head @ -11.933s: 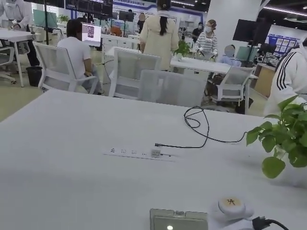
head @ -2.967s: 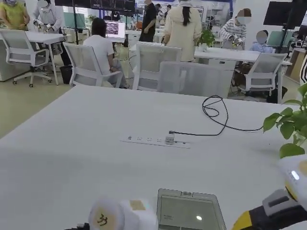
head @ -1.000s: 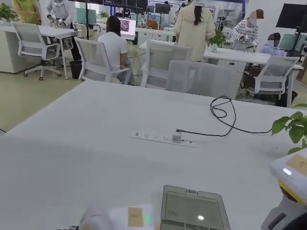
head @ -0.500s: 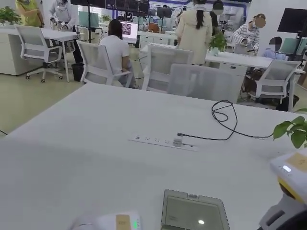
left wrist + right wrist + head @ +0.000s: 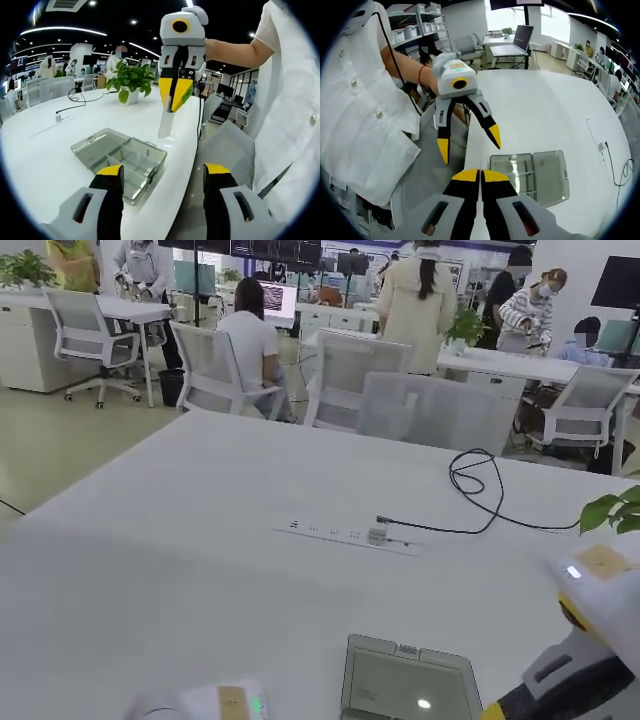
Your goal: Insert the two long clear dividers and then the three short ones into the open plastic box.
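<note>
**Head view.** White counter point(image 5: 200, 570). Open plastic box point(image 5: 410, 680) at bottom centre, cut off by the lower frame edge. Power strip point(image 5: 345, 535) at mid-frame, with a black cable point(image 5: 480, 490) looping to its upper right. Plant point(image 5: 612, 510) leaves at the right edge.

**Left gripper view.** Left hand-held gripper point(image 5: 163, 172) at the bottom, jaws spread wide and holding nothing. The box sits lower left of centre, near the counter edge, with its lid laid flat. Right hand-held gripper point(image 5: 171, 102) at upper centre, pinching a clear divider point(image 5: 165, 124) that hangs above the box, apart from it.

**Right gripper view.** Own jaws pressed together at bottom centre; the divider cannot be made out here. Left hand-held gripper at centre, jaws wide. The box is at lower right.
</note>
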Demonstrator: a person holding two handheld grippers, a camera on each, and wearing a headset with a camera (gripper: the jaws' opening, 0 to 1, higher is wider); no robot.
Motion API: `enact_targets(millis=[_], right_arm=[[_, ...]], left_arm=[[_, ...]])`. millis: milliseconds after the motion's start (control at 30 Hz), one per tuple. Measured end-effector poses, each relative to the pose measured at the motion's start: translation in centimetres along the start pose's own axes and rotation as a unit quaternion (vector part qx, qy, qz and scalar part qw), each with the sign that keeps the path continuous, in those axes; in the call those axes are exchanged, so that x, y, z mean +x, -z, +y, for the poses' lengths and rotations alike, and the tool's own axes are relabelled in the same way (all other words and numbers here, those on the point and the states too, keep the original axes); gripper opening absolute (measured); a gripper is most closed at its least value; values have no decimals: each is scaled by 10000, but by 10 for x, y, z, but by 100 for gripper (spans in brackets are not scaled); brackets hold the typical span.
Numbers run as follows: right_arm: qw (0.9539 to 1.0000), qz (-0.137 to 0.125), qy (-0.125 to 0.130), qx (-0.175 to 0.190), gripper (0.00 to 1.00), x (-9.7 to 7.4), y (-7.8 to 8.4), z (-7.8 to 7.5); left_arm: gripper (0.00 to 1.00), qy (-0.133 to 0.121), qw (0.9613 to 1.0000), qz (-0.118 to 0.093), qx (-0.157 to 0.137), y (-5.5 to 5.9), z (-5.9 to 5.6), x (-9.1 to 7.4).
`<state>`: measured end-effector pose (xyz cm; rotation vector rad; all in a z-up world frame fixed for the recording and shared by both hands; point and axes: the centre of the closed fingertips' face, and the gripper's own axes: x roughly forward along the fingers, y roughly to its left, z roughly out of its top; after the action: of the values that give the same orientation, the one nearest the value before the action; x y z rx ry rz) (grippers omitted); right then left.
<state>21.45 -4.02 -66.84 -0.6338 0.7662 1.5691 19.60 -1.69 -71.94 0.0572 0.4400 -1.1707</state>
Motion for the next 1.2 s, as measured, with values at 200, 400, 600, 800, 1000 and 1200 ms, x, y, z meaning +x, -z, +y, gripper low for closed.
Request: enact_targets(millis=[200, 400, 600, 800, 1000, 1200], right_arm=[[9998, 2, 185, 39, 3, 12, 0, -23], [9995, 17, 296, 116, 3, 27, 5, -41], [9986, 9, 466, 241, 3, 45, 15, -61], [9977, -29, 548, 386, 3, 61, 24, -74], [9978, -2, 491, 456, 3, 72, 31, -77], [9980, 3, 458, 438, 3, 78, 33, -76]], left_arm=[[77, -75, 10000, 7, 24, 7, 4, -3], [87, -126, 9999, 84, -23, 16, 8, -6], [97, -175, 9998, 102, -31, 23, 12, -8], [100, -124, 9997, 169, -125, 32, 13, -8], [100, -143, 9996, 189, -166, 35, 15, -10], [100, -125, 9995, 201, -207, 37, 14, -9]])
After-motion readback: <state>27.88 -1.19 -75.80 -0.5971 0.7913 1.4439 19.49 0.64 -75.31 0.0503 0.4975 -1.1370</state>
